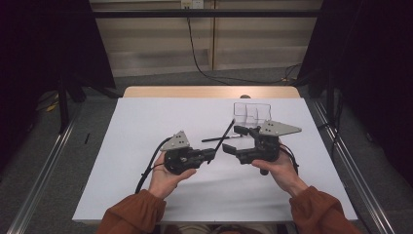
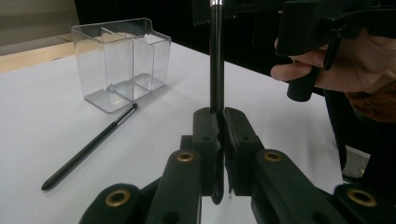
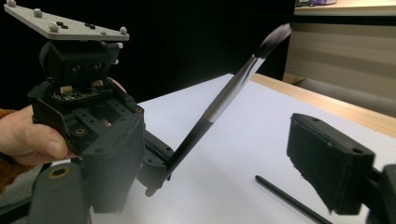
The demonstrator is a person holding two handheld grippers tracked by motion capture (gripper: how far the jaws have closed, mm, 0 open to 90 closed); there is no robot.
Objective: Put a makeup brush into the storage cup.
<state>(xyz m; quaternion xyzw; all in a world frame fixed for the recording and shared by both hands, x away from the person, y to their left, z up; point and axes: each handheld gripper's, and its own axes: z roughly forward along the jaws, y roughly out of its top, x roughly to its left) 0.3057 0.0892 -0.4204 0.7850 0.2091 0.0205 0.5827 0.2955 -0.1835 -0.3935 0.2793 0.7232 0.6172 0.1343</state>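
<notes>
one brush [image 1: 221, 140] clamped in left hand-held gripper [image 1: 212, 155].

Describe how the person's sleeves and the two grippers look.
Both sleeves are rust-orange. The left gripper and right gripper are black, blocky, with brass-ringed pivots; each carries a grey three-cornered plate studded with small screws. A black cable trails from the left one.

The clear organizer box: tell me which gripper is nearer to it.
Right. The right gripper sits just in front of the clear organizer box, jaws open. The left gripper is farther back toward the table's middle, shut on an upright brush.
</notes>
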